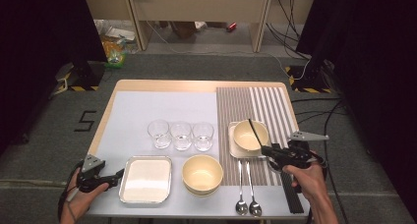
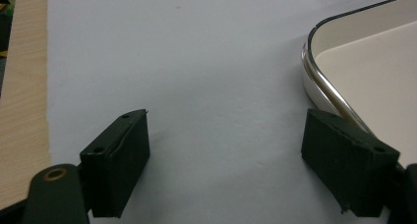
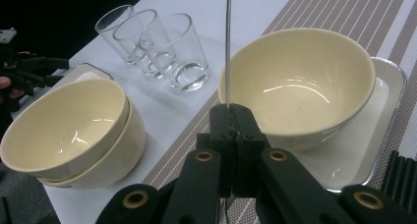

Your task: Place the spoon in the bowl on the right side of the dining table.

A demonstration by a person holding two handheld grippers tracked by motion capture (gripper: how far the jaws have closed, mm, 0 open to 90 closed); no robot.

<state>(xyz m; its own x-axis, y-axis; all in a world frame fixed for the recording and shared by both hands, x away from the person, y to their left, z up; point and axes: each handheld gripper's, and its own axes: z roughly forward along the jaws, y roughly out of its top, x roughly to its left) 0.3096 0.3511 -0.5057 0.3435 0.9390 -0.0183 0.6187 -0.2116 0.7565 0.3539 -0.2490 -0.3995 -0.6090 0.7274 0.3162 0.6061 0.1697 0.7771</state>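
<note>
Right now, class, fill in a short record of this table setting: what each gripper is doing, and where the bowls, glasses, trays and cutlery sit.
right gripper: shut on a thin black chopstick that slants up over the far bowl
left gripper: open, holds nothing, beside the near tray
far bowl: on a small tray on the striped mat
near bowls: two stacked, on the white cover
glasses: three in a row, upright
spoons: two, side by side, near edge

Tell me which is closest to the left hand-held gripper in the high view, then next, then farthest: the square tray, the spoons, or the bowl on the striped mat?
1. Square tray, right beside the left hand-held gripper.
2. Spoons, front middle.
3. Bowl on the striped mat, far right.
</note>
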